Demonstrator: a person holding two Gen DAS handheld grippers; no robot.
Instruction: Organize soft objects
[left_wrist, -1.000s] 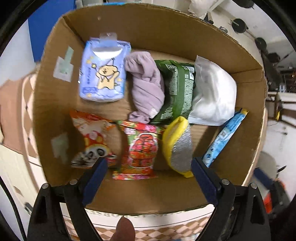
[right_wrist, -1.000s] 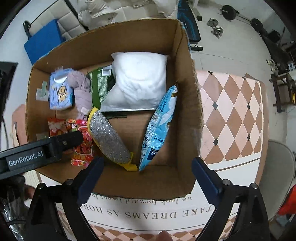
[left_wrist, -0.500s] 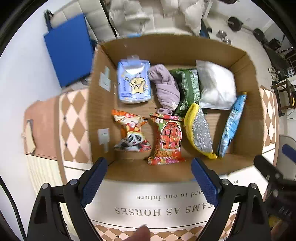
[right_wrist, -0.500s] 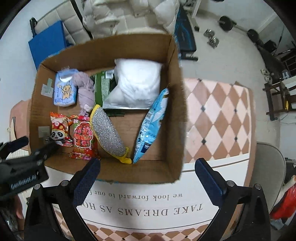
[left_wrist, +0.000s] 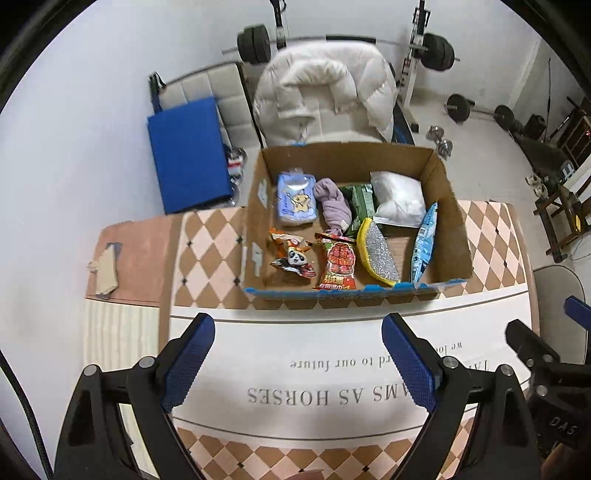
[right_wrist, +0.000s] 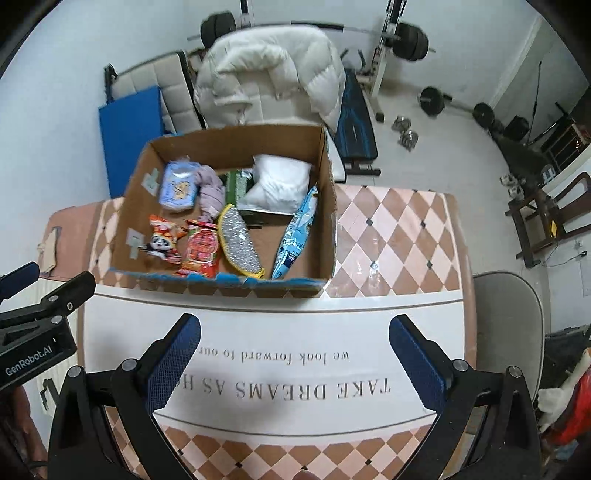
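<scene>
An open cardboard box (left_wrist: 456, 221) (right_wrist: 327, 206) stands on the table and holds several soft items: a blue tissue pack (left_wrist: 295, 199), a mauve cloth (left_wrist: 332, 205), a green packet (left_wrist: 360, 203), a white pillow bag (left_wrist: 400, 199), a yellow scouring sponge (left_wrist: 378, 251), a light blue pouch (left_wrist: 424, 243), a red snack bag (left_wrist: 338, 262) and a panda snack bag (left_wrist: 293, 254). My left gripper (left_wrist: 297, 362) is open and empty, well back from the box over the table. My right gripper (right_wrist: 295, 363) is open and empty, likewise back from the box.
The table (left_wrist: 332, 369) has a checked cloth with a white printed band. A paper scrap (left_wrist: 105, 269) lies at its left end. Behind are a blue mat (left_wrist: 188, 155), a white jacket (left_wrist: 325, 92) on a bench, and weights. A chair (right_wrist: 509, 314) stands at the right.
Both grippers have pulled up and back from the box. The box filled the views a second ago and now sits small ahead. The items in it have not moved.
</scene>
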